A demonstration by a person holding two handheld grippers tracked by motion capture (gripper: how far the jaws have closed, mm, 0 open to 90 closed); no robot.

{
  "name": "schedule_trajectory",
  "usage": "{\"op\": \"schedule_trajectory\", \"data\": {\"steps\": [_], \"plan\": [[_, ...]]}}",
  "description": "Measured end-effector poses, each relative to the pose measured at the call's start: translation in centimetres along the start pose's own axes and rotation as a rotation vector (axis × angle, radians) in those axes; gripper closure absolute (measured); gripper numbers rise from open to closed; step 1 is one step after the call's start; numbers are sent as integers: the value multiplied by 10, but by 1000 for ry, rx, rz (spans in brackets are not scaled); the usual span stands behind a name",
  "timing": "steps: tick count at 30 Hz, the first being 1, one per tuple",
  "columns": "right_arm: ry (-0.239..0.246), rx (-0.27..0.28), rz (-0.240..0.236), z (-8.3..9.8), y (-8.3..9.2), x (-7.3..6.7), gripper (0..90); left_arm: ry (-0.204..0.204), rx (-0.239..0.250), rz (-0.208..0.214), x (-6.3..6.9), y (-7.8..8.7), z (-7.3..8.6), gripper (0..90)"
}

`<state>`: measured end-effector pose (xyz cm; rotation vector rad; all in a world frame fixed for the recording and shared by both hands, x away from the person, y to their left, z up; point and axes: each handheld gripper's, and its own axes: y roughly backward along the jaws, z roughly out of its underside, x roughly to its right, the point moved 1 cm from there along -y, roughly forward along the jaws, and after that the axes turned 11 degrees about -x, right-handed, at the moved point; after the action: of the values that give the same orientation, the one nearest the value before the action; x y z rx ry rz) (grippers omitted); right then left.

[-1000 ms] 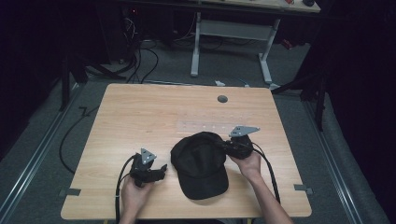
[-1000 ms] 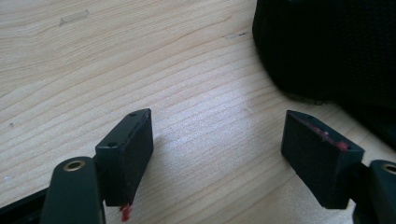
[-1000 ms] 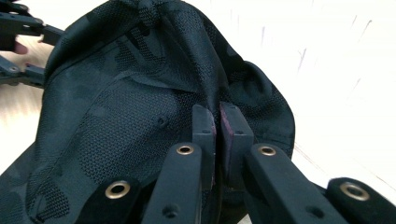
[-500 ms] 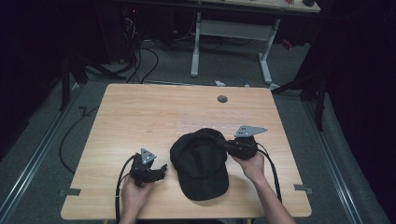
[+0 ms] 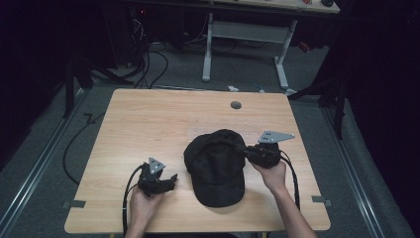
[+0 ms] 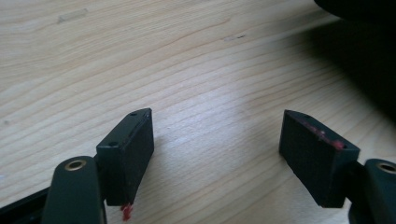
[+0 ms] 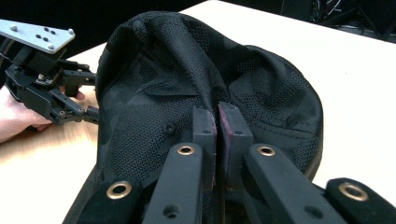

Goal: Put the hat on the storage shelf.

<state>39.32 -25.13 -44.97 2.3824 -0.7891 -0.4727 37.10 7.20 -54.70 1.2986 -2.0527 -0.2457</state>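
Table point(image 5: 148, 119): light wood top, a grommet hole point(image 5: 236, 105) near the far edge, otherwise bare around the work.

Cap point(image 5: 216, 166): black mesh baseball cap, sits just right of centre at the near half of the table, brim toward the person, crown toward the far side. In the right gripper view the crown fabric point(image 7: 187, 74) is bunched into a ridge running up from the jaws, so it looks partly pulled off the surface on that side.

Right gripper point(image 5: 246, 150): comes in from the cap's right side, jaws clamped together on a fold of crown mesh; pads point(image 7: 208, 127) are nearly touching with only thin fabric between.

Left gripper point(image 5: 171, 179): held low just left of the cap, apart from it, jaws spread wide with nothing between them; only wood grain shows between the 2 pads point(image 6: 130, 149).

My read on the step: lifting or reshaping the crown with 1 pinch. To do it well:
- keep the pinch deep, since thin mesh will likely slip out of a shallow bite
- pull slowly, along the ridge, so the brim doesn't drag
- bring the left gripper onto the brim edge or the opposite crown side to steady it; a 1-point lift will probably let the cap swing and fold.
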Motion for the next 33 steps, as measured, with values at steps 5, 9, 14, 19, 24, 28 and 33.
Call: {"op": "schedule_trajectory", "data": {"steps": [5,9,14,19,24,28,33], "plan": [[32,39,24,-1,8,-5,868,31,-57,75,5,6,0,271],[57,79,34,-3,16,-10,868,55,-96,142,12,12,2,259],[54,95,35,-3,20,-9,868,83,-82,228,24,25,-9,258],[57,120,27,-8,24,-10,869,82,-127,325,41,28,-18,247],[70,133,11,-14,26,-12,868,90,-173,368,48,26,-22,238],[66,133,-6,-14,26,-11,868,87,-199,405,53,24,-26,239],[69,129,-14,-15,25,-12,868,79,-231,420,56,18,-28,240]]}}
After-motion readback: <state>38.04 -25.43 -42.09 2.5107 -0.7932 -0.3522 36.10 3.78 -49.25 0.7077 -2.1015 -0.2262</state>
